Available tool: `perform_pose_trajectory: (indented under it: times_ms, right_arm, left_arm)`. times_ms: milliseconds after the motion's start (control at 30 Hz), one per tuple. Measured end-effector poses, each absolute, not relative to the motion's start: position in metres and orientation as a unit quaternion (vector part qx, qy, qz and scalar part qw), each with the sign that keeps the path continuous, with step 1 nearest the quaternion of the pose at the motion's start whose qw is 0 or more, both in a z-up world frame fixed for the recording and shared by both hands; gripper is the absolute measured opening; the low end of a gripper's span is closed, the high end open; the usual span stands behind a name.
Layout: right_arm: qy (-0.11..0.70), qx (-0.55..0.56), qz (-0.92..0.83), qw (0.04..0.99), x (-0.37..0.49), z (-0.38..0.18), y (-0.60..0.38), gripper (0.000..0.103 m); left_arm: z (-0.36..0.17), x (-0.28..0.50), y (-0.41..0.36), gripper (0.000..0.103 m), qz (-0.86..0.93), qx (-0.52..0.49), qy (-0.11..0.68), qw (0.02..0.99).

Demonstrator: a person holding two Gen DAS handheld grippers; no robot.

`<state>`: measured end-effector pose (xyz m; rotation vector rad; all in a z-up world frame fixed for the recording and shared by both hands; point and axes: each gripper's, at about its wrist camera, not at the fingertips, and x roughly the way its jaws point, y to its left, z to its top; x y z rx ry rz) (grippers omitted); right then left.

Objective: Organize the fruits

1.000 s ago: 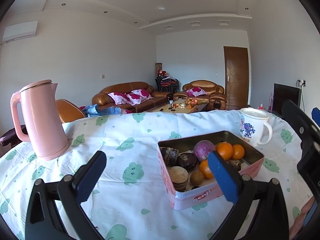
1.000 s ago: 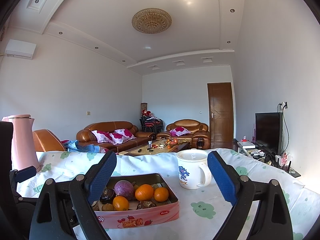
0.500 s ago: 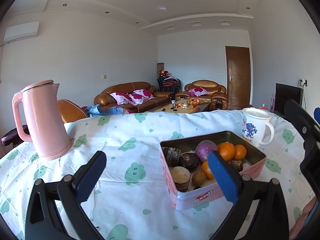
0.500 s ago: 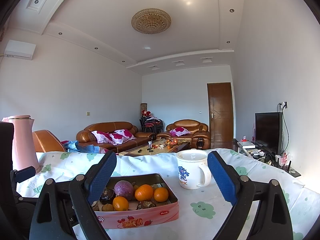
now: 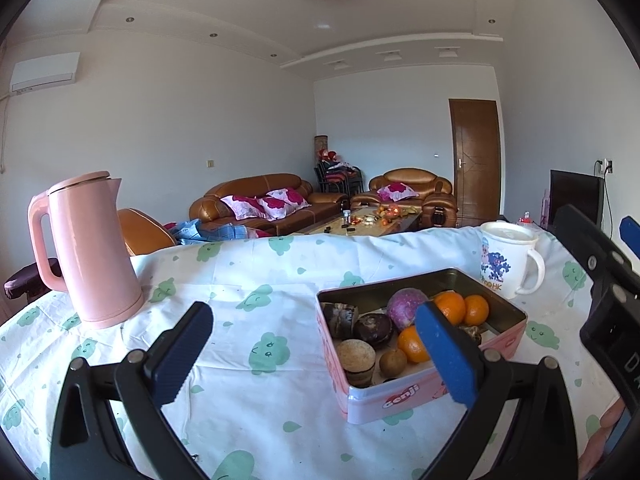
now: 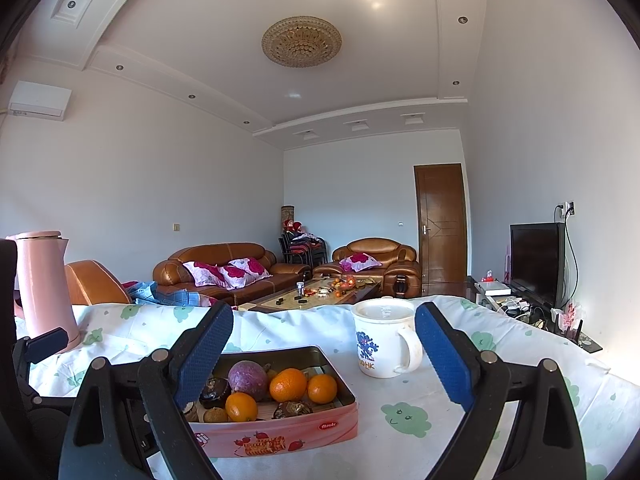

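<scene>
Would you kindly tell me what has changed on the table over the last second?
Nothing visibly changed. Both grippers, left and right, hang open and empty before the pink rectangular tin of oranges and other fruit; the pink kettle and white printed mug stand where they were on the white cloth with green prints.

Right gripper jaws wide apart, nothing between the pads, hovering above the table. Pink tin sits on the green-print tablecloth, partly behind the left finger. In it: three oranges, a purple round fruit, some dark and brown pieces. White cartoon mug just right of the tin, lid on. Pink kettle far left. Left gripper pokes in at the left edge.
</scene>
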<state>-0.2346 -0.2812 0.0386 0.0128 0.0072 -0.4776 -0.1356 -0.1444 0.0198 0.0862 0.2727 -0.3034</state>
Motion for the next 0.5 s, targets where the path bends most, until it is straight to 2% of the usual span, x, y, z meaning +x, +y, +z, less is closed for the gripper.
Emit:
perform_pose_trajectory:
  times_ms: [500]
  right_arm:
    - [0.018, 0.015, -0.244, 0.969, -0.2268, 0.0363, -0.2801, 0.094]
  left_arm:
    - [0.0176, -0.1348, -0.1456, 0.103, -0.162, 0.036, 0.144, 0.976]
